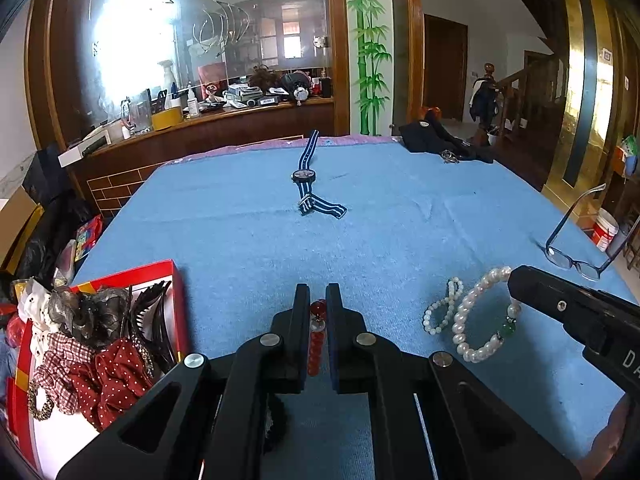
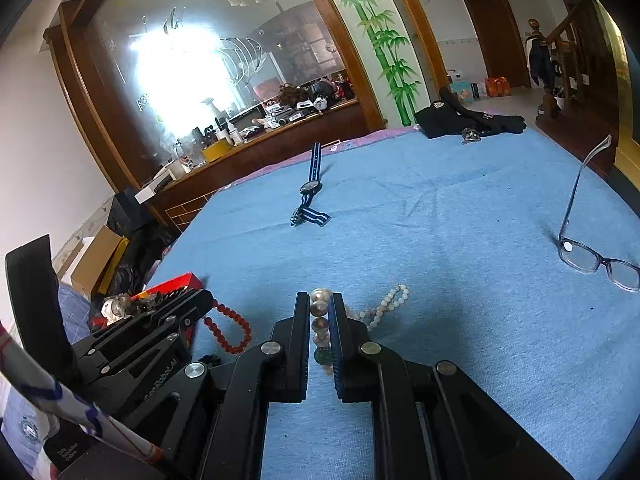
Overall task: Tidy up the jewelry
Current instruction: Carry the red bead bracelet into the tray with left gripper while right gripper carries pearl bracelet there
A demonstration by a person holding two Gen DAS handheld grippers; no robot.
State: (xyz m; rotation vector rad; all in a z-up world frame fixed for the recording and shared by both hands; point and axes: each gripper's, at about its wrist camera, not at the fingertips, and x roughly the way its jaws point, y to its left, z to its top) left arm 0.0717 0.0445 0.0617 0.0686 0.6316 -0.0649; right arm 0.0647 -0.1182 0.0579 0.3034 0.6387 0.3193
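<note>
My left gripper (image 1: pixel 318 300) is shut on a red bead bracelet (image 1: pixel 317 344), which hangs as a loop in the right wrist view (image 2: pixel 230 330). My right gripper (image 2: pixel 320 304) is shut on a large pearl bracelet (image 2: pixel 320 324) with a green bead; it lies on the blue cloth in the left wrist view (image 1: pixel 476 320). A smaller white bead bracelet (image 1: pixel 442 306) lies just beside it (image 2: pixel 386 304). A blue striped watch (image 1: pixel 306 176) lies farther out at the cloth's middle (image 2: pixel 311 188).
A red box (image 1: pixel 140 276) of hair ties and clips stands at the near left. Glasses (image 1: pixel 576 256) stand at the right (image 2: pixel 592 256). Dark clothing (image 1: pixel 436 140) and keys lie at the far right corner. A wooden counter lies beyond the table.
</note>
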